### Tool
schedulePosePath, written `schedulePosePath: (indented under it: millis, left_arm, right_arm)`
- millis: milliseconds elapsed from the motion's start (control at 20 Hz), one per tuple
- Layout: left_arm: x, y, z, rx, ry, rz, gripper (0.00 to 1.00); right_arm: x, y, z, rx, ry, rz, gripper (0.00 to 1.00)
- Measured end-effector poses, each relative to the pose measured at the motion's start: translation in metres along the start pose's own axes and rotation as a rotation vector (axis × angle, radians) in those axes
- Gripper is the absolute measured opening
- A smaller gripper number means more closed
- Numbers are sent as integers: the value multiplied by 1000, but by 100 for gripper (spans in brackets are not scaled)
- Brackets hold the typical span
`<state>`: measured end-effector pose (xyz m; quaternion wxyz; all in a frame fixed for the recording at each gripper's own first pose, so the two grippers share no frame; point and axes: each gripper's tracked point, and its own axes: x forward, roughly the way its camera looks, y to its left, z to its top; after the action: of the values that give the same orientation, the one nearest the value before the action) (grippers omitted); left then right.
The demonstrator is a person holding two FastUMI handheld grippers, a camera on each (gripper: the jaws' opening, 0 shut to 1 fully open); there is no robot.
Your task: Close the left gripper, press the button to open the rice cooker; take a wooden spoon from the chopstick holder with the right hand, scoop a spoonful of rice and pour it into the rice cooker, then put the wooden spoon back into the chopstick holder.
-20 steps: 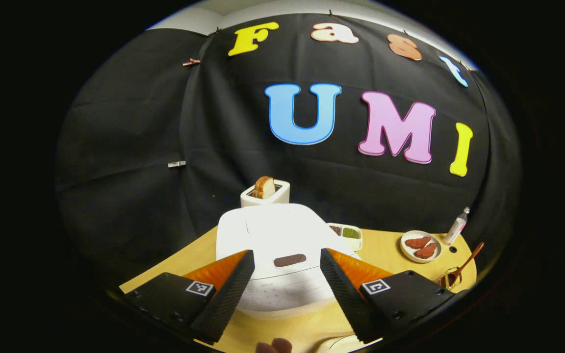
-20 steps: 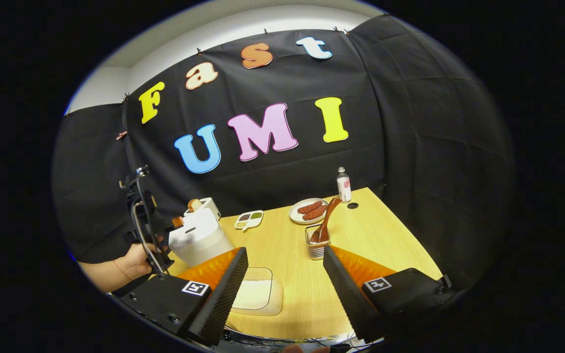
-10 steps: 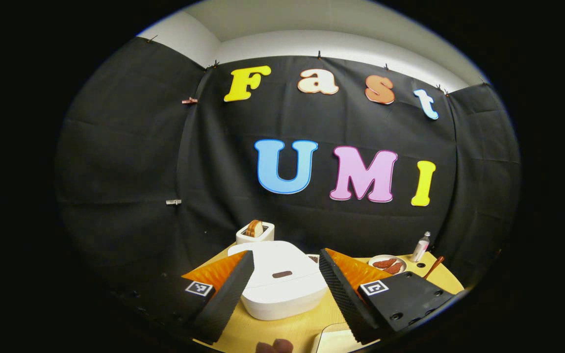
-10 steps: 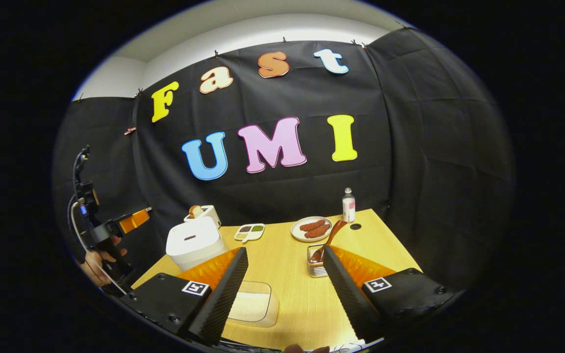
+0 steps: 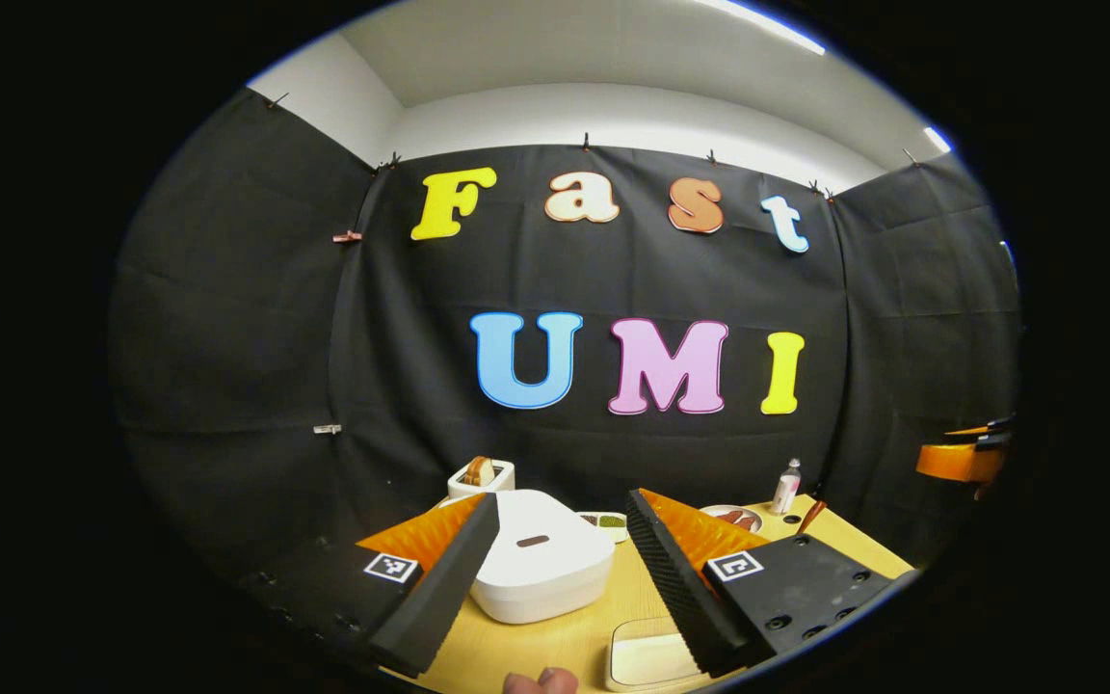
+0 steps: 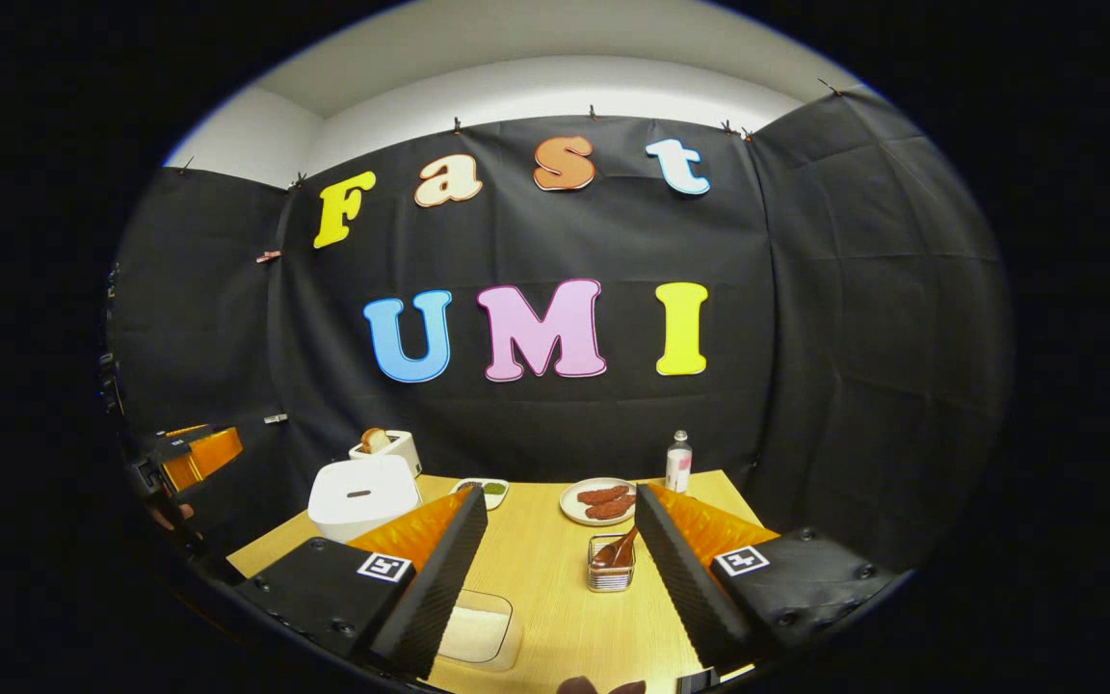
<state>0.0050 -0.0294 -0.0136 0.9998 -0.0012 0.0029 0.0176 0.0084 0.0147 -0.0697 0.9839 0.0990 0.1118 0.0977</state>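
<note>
Both tools spread wide, nothing between the fingers, both hanging back from the surface [image 6: 555,578]. Left tool [image 5: 555,569] aimed at the rice cooker [image 5: 541,569], lid down, dark button [image 5: 533,541] on top, well apart from the fingertips. Right tool [image 6: 555,578] lined up on the chopstick holder [image 6: 611,564], wooden spoon [image 6: 621,547] leaning inside it, handle tilted up to the right. Rice tray [image 6: 473,631] lying low beside the inner finger, near the front edge. Plenty to slip from here. Left tool not yet clenched: pushing with spread fingers likely straddles the button and presses nothing, or shoves the whole cooker back toward the toaster [image 5: 481,475] behind it. Small, narrow button too, so an off-centre jab probably lands on plain lid. On the right side, a light wire holder: a sideways pinch on that leaning handle could tip it or drag it across the surface. Slender handle, easy to swivel in the grip once loaded, so grains likely to spill on the carry across to the cooker. Plate of sausages [image 6: 598,501], bottle [image 6: 677,463] and small seasoning dish [image 6: 483,490] standing behind, within reach of a wide swing. Left tool [image 6: 191,453] also visible far off in the right gripper view, well apart for now, yet both paths meet at the cooker: a clash possible if the press lingers.
</note>
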Motion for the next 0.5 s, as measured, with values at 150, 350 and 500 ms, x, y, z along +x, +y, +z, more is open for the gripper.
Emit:
schedulePosePath:
  millis: [150, 350, 500]
  left_arm:
    - [-6, -3, -4, 0, 9, -8, 93]
    - [-4, 1, -11, -4, 26, 0, 93]
    - [-2, 6, -14, -9, 34, 9, 93]
  right_arm:
    - [4, 1, 0, 12, -2, -1, 98]
    - [4, 3, -3, 12, 7, 0, 99]
    - [4, 4, -2, 7, 8, -1, 98]
